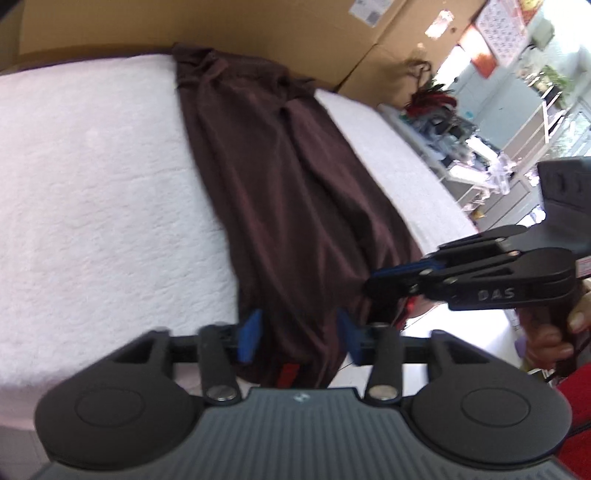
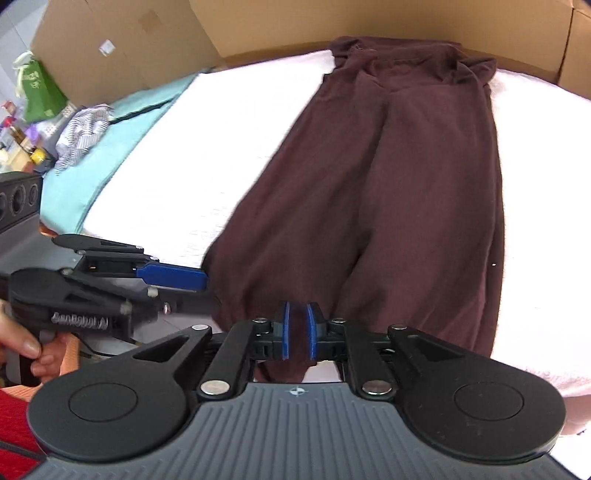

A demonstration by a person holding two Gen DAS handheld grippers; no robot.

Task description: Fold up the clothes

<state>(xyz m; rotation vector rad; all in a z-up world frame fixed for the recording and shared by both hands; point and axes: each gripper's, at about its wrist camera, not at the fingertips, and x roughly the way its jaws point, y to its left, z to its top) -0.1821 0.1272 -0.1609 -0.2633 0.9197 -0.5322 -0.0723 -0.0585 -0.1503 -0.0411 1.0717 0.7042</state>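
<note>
A dark maroon garment (image 1: 280, 184) (image 2: 388, 184) lies lengthwise on a white padded cover (image 1: 92, 184) (image 2: 207, 155), its near end hanging over the front edge. My left gripper (image 1: 300, 338) is open, its blue pads wide apart on either side of the garment's near end. In the right wrist view the left gripper (image 2: 210, 291) sits at the cloth's left edge. My right gripper (image 2: 299, 330) has its pads a narrow gap apart with a fold of the maroon cloth between them; they do not visibly clamp it. In the left wrist view the right gripper (image 1: 369, 282) meets the cloth's right edge.
Cardboard boxes (image 1: 258, 26) (image 2: 332, 22) stand close behind the surface. A teal cloth (image 2: 99, 162) with a striped garment (image 2: 83, 131) lies at the left, beside a green bag (image 2: 38, 92). Cluttered shelves (image 1: 461, 147) are at the right. A person's hand (image 1: 546, 343) (image 2: 33, 350) holds each handle.
</note>
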